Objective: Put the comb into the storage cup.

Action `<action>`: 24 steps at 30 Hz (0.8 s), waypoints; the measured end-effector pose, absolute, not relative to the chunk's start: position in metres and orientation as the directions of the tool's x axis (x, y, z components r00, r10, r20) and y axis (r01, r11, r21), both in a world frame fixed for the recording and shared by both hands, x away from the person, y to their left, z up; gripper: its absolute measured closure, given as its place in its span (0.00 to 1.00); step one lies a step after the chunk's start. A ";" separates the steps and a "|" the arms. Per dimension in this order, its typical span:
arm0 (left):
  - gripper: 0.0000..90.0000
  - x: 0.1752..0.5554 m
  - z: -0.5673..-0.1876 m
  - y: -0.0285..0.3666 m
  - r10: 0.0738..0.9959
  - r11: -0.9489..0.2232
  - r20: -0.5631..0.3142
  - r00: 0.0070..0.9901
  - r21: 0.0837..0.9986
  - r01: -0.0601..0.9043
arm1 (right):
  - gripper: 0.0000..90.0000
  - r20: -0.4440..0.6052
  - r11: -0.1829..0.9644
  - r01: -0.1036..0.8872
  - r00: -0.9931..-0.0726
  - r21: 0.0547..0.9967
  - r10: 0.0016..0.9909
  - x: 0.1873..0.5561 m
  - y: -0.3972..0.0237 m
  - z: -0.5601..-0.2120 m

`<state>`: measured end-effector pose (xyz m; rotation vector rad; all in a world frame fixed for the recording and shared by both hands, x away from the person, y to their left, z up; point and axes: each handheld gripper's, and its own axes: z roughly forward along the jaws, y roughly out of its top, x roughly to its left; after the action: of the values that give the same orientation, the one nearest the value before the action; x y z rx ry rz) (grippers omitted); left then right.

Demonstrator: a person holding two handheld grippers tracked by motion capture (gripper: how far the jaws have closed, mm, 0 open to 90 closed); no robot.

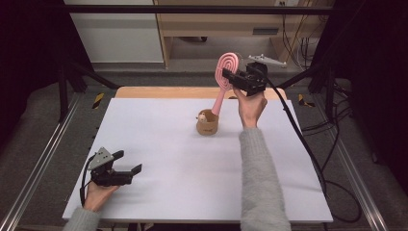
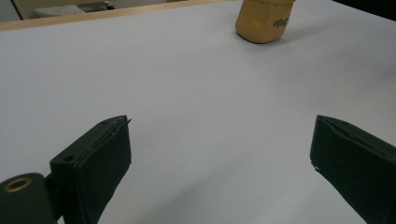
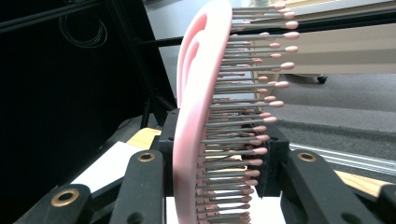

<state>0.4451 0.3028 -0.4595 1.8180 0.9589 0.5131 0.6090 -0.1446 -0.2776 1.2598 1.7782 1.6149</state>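
The right gripper (image 1: 234,76) is clenched on the head of a pink hairbrush (image 1: 225,72), held high over the far middle of the table, while the left gripper (image 1: 129,168) rests low near the front left corner with its jaws spread wide and nothing between them. The brush hangs tilted, head up, with its handle running down into a small tan cup (image 1: 207,123) that stands on the far middle of the white tabletop (image 1: 159,144); something pale shows at the cup's rim, too small to tell. Beyond the white sheet a strip of bare wood (image 1: 163,92) marks the table's far edge, then grey floor, a light wooden cabinet (image 1: 216,24) and dark frame bars with cables at the right. The right hand (image 1: 250,106) is raised with its grey knitted sleeve (image 1: 260,178) stretched up the table; the left hand (image 1: 98,195) lies at the front edge, its gripper pointing right along the surface. The right gripper view looks edge-on along the brush (image 3: 196,121), showing rows of grey pins with pink ball tips standing out to the right. The left gripper view shows the cup (image 2: 264,21) well ahead, with dark lettering on its side.
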 end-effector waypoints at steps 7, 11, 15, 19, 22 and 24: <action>0.06 0.445 -0.460 0.303 0.797 -0.212 -0.069 0.601 0.898 0.385 | 0.70 0.248 -0.084 0.339 -0.478 0.937 0.842 0.616 -0.144 -0.282; 0.05 0.445 -0.460 0.303 0.797 -0.211 -0.070 0.600 0.899 0.385 | 0.70 0.254 -0.087 0.346 -0.474 0.934 0.843 0.619 -0.143 -0.284; 0.06 0.445 -0.460 0.303 0.796 -0.212 -0.069 0.601 0.899 0.384 | 0.70 0.255 -0.083 0.356 -0.470 0.931 0.845 0.622 -0.140 -0.288; 0.06 0.445 -0.460 0.303 0.796 -0.212 -0.068 0.601 0.899 0.383 | 0.70 0.257 -0.081 0.364 -0.469 0.928 0.845 0.624 -0.137 -0.291; 0.06 0.445 -0.460 0.303 0.797 -0.212 -0.068 0.601 0.899 0.383 | 0.70 0.260 -0.081 0.367 -0.468 0.927 0.844 0.626 -0.135 -0.295; 0.06 0.445 -0.460 0.303 0.797 -0.212 -0.068 0.601 0.899 0.384 | 0.70 0.259 -0.080 0.369 -0.467 0.926 0.846 0.626 -0.134 -0.295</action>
<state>0.4453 0.3031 -0.4595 1.8207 0.9570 0.5134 0.6260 -0.1342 -0.2953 1.3089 1.7900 1.5673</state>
